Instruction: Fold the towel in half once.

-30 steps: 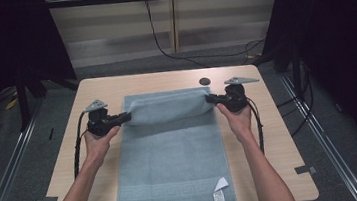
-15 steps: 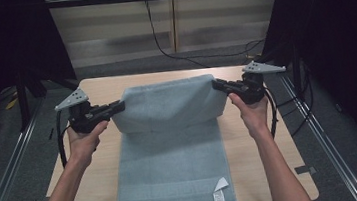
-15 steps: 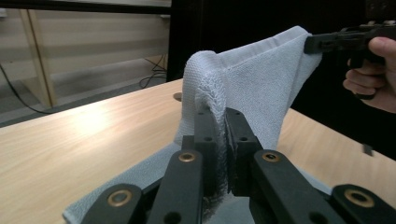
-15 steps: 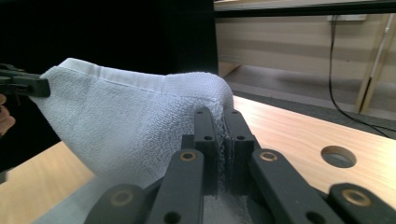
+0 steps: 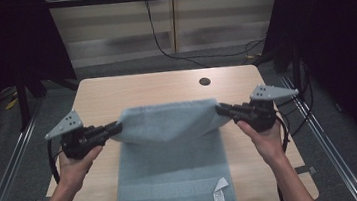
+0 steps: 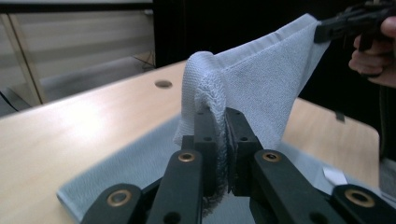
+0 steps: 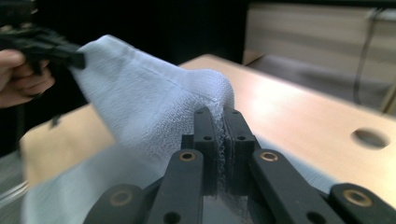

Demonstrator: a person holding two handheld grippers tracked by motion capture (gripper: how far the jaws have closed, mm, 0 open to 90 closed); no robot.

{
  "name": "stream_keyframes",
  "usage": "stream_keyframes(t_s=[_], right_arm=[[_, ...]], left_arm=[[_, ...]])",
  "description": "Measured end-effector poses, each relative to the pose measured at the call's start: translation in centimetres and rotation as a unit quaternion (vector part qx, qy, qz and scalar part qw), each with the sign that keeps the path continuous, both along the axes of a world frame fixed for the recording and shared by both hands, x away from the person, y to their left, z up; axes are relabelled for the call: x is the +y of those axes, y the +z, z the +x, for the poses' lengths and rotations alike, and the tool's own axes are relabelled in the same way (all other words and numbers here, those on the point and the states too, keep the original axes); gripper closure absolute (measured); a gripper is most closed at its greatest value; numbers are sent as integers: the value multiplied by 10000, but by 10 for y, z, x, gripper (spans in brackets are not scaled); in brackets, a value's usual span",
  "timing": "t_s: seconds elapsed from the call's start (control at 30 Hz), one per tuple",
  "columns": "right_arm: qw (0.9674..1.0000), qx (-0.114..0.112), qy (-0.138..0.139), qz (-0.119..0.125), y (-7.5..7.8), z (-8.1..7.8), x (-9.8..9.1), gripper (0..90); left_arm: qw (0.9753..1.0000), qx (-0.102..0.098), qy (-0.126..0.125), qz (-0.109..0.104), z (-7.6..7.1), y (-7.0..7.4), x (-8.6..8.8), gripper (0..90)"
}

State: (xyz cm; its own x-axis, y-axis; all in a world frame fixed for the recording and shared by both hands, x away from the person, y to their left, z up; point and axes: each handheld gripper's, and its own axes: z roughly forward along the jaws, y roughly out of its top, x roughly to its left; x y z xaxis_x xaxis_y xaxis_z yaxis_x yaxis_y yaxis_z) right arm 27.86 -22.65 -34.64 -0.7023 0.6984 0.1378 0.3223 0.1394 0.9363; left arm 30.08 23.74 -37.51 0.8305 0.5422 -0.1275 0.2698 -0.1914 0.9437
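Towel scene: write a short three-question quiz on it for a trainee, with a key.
1. True or false: the far edge of the towel is lifted off the table.
2. What does the left gripper clamp? A) a cable B) a corner of the towel C) nothing
3. Fill in: the white label sits near the towel's ____ edge, the one closest to the person.

Key:
1. True; the right gripper and the left gripper hold it up.
2. B
3. Near

A light wooden table (image 5: 115,94) with a round hole (image 5: 204,81) stands before a cable-strung wall (image 5: 160,37).
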Motion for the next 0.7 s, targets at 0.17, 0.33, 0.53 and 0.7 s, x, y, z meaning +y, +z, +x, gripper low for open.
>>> stream_keyframes(t_s=[0.17,0.33,0.53,0.7], right_arm=[[9978,480,190,-426,-42,-24,7,857],[9911,1099,327,-673,-95,-43,11,853],[9863,1435,465,-672,-120,-71,10,820],[9813,1637,537,-863,-134,-98,13,767]], left_arm=[[9987,416,-63,272,-15,-48,0,846],[9953,806,-231,493,-24,-84,-1,839],[9911,950,-505,788,-54,-102,-1,809],[9818,1281,-757,1183,-69,-116,-3,749]])
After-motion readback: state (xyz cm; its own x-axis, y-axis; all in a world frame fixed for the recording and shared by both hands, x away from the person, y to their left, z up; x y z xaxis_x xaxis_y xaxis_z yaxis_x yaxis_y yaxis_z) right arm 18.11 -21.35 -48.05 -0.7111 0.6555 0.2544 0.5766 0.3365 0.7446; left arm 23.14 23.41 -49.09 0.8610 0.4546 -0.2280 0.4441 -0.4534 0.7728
